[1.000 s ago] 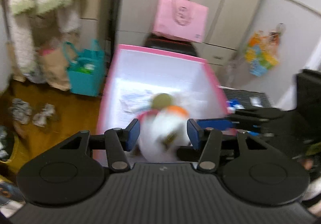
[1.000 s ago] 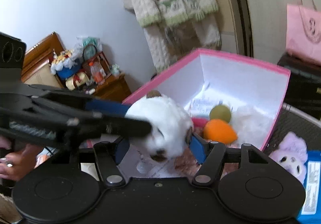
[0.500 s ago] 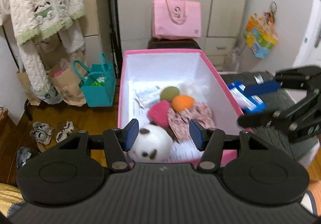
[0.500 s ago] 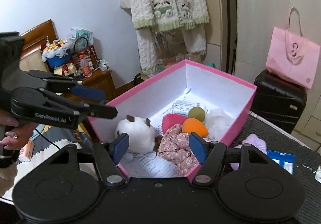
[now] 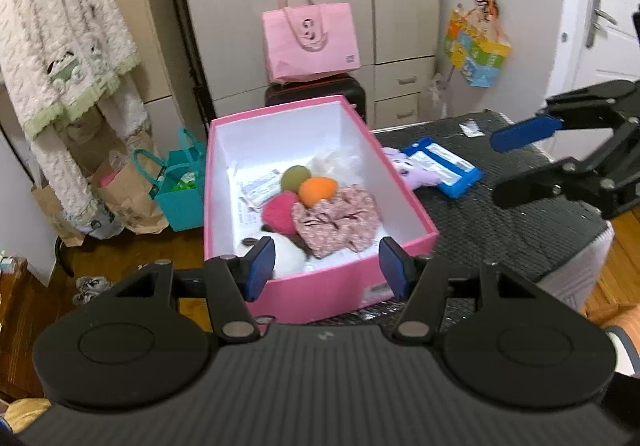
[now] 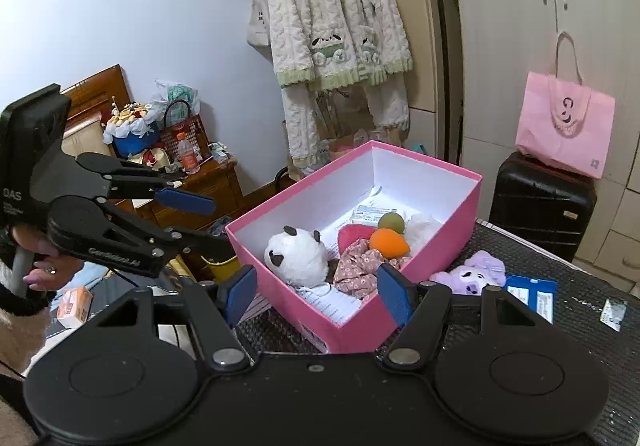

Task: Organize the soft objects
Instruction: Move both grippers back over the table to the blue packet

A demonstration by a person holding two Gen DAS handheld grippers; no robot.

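Bedroom clutter surrounds a dark mat (image 6: 532, 258) where a pink box (image 6: 436, 234) holds a white panda plush (image 6: 298, 256) at its near end, beside floral fabric (image 6: 356, 262). Left gripper (image 5: 326, 266), jaws just opening, and right gripper (image 6: 316, 292) both hover parted and empty; a purple plush (image 6: 472, 274) lies right of the box.

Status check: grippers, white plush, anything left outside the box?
Both grippers, left and right, open, empty; left just opening. White panda plush inside pink box. Purple plush on mat beside it.
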